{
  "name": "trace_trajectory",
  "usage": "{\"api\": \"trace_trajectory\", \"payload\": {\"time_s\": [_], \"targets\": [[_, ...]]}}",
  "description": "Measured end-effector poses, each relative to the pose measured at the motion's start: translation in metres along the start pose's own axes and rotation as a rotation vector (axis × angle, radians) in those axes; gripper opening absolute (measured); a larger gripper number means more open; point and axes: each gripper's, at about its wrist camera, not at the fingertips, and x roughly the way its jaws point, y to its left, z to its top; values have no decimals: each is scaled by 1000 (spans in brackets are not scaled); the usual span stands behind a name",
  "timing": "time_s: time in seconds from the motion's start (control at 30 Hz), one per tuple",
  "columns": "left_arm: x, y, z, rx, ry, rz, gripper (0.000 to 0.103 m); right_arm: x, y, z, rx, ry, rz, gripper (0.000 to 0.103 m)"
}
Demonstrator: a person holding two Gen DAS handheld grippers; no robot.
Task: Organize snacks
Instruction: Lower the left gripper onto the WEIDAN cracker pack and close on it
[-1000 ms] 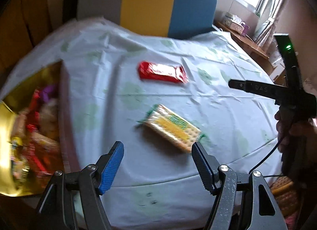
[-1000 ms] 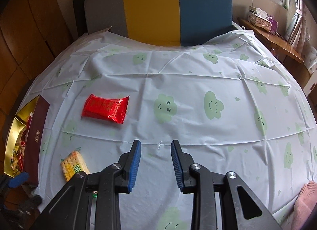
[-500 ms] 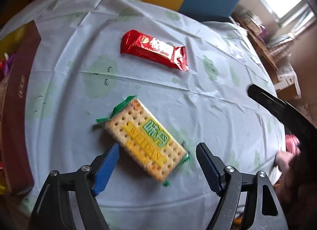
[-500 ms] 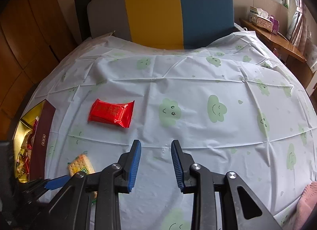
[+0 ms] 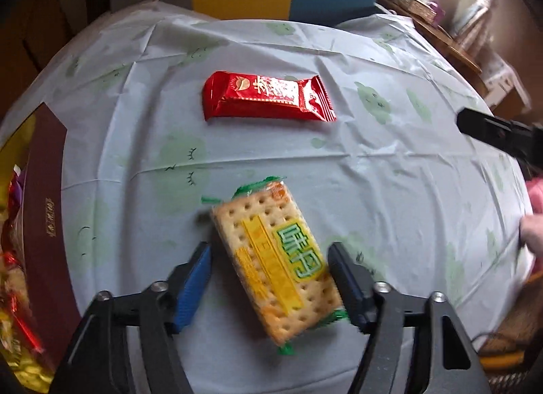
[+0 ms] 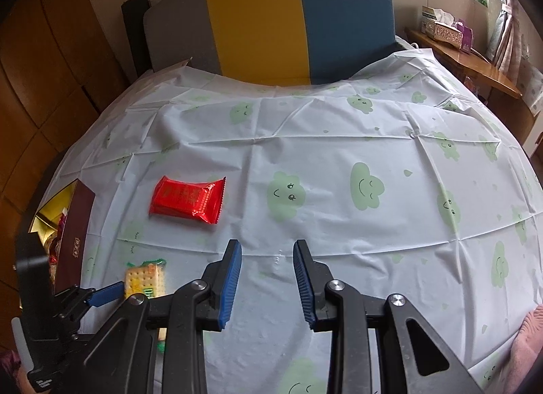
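left gripper (image 5: 269,273): jaws just closing around cracker pack (image 5: 276,265), left pad clear | right gripper (image 6: 268,278): narrow gap, empty | red snack (image 5: 266,97): beyond

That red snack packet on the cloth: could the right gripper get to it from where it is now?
Probably yes. The red packet lies flat on the tablecloth, ahead and to the left of the right gripper, with only bare cloth between them. Its jaws stand narrowly apart with nothing in them.
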Motion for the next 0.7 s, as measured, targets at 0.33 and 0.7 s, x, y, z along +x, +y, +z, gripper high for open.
{"api": "trace_trajectory", "payload": {"time_s": [0.33,0.7], "targets": [[-11,25,-14,42,26,-24,61,4,0,-3,-3,22,-22,32],[0,2,-15,149,-65,61,47,7,2,-3,-15,25,-31,32]]}}
